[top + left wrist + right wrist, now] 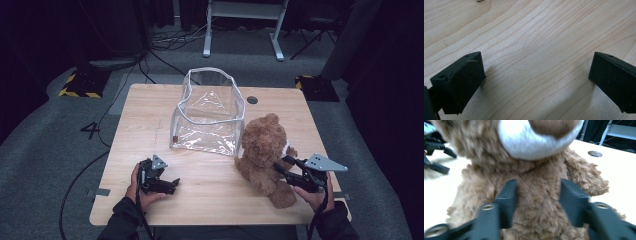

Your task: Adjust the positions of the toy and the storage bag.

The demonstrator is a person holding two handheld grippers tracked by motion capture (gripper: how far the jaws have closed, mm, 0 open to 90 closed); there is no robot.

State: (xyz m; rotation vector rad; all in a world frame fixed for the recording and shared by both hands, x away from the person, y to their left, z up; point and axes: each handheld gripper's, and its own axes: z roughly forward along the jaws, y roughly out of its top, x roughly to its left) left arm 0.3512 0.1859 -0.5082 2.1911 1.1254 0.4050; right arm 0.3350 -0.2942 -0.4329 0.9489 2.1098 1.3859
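Observation:
A brown teddy bear (264,155) sits upright on the wooden table (145,115), just right of a clear plastic bag (207,117) that stands open-topped. My right gripper (281,168) reaches in from the right at the bear's side. In the right gripper view its jaws sink into the fur on both sides of the bear's belly (537,195), below the white muzzle (529,142). My left gripper (171,184) rests low over the table at the front left, open, with bare wood between its jaws (536,75).
A round cable hole (252,100) sits in the table behind the bag. Beyond the table are grey carpet, cables and a white desk frame (245,25). The left gripper (436,157) appears far off in the right gripper view.

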